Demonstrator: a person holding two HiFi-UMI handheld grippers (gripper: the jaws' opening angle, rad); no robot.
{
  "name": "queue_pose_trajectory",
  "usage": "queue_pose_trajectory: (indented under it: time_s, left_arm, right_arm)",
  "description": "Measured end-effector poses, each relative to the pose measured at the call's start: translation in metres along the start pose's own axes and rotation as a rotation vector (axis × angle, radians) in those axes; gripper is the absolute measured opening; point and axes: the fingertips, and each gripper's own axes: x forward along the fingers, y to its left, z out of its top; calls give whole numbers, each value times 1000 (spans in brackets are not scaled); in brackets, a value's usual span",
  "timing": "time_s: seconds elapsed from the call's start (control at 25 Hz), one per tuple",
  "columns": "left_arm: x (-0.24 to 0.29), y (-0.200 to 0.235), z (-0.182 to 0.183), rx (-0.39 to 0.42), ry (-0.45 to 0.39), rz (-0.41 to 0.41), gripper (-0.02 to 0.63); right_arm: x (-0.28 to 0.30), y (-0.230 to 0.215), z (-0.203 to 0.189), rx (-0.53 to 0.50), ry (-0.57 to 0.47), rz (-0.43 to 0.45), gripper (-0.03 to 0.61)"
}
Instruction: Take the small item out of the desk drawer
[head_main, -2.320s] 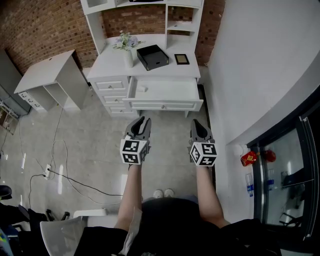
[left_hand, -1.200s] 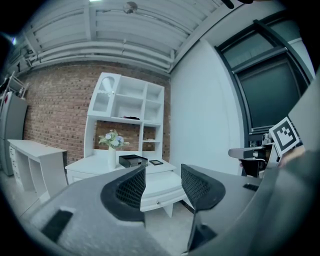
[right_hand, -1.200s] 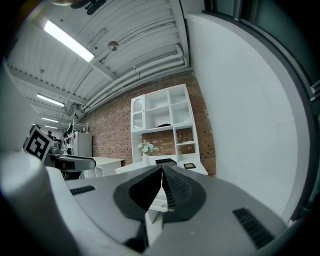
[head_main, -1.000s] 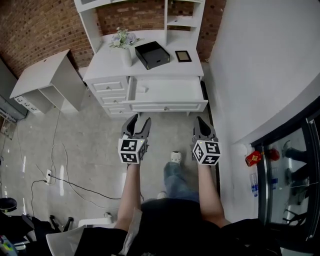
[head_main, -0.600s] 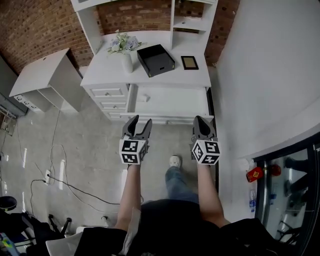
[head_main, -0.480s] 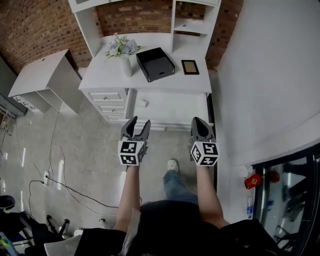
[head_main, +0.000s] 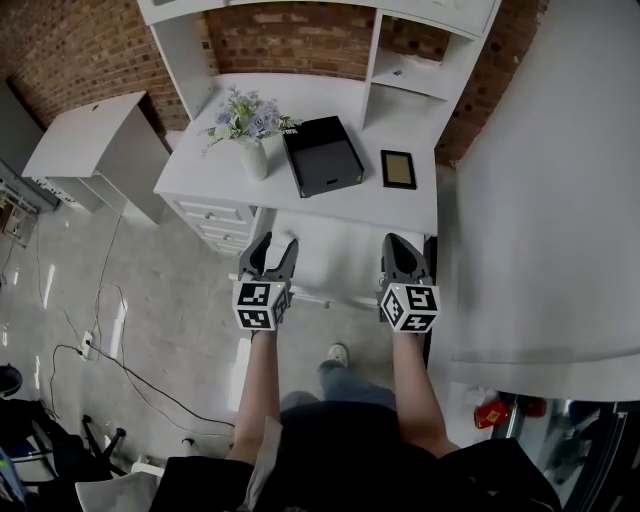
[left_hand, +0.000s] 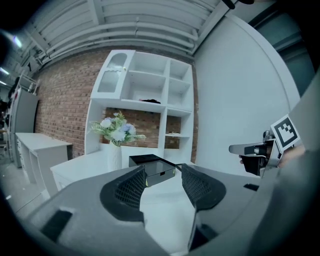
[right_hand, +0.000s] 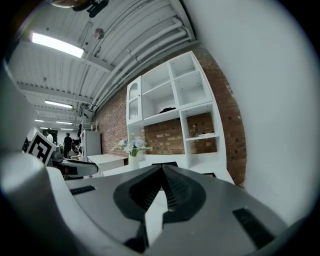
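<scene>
Head view, looking steeply down. The small item cannot be made out. It is judged to lie in the open drawer (head_main: 335, 262), whose white interior shows just below the front edge of the desk (head_main: 345, 208). The drawer's left part is covered by the left gripper (head_main: 277, 244), which may be what hides the item. The right gripper (head_main: 394, 240) hangs over the drawer's right side, and both grippers point at the desk.

Left gripper view: the fingers (left_hand: 131, 187) stand apart with nothing between them, and the gap frames the desk top and a black tray (left_hand: 152, 165). Right gripper view: the fingers (right_hand: 176, 187) meet at their tips and hold nothing.

Farther out, the desk top carries the black tray, a vase of flowers (head_main: 250, 130) to its left and a small dark frame (head_main: 398, 169) to its right, below a white shelf unit against a brick wall.

Step in hand, as judged: the approach, with the grippers at the drawer mouth and no reach made into it. The next move calls for finding the item, tilting the left gripper down into the drawer, placing its open fingers on either side of the item, closing them and lifting clear of the drawer walls.
</scene>
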Motion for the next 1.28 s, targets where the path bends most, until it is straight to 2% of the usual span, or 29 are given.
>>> queue_pose_trajectory:
  time_s: [0.4, 0.68, 0.92, 1.12, 1.28]
  left_arm:
    - [51, 7, 0, -6, 36, 12, 202]
    - [68, 19, -4, -9, 67, -1, 202]
    - [77, 32, -11, 1, 98, -2, 202]
    - [84, 42, -32, 8, 161, -6, 202]
    - [98, 49, -63, 5, 242, -27, 202]
  right_arm:
    - [50, -21, 3, 4, 23, 34, -2]
    - [66, -25, 7, -8, 38, 24, -2]
    - [74, -19, -5, -8, 68, 35, -2]
    - [80, -16, -25, 6, 113, 46, -2]
    - [88, -16, -45, 16, 154, 54, -2]
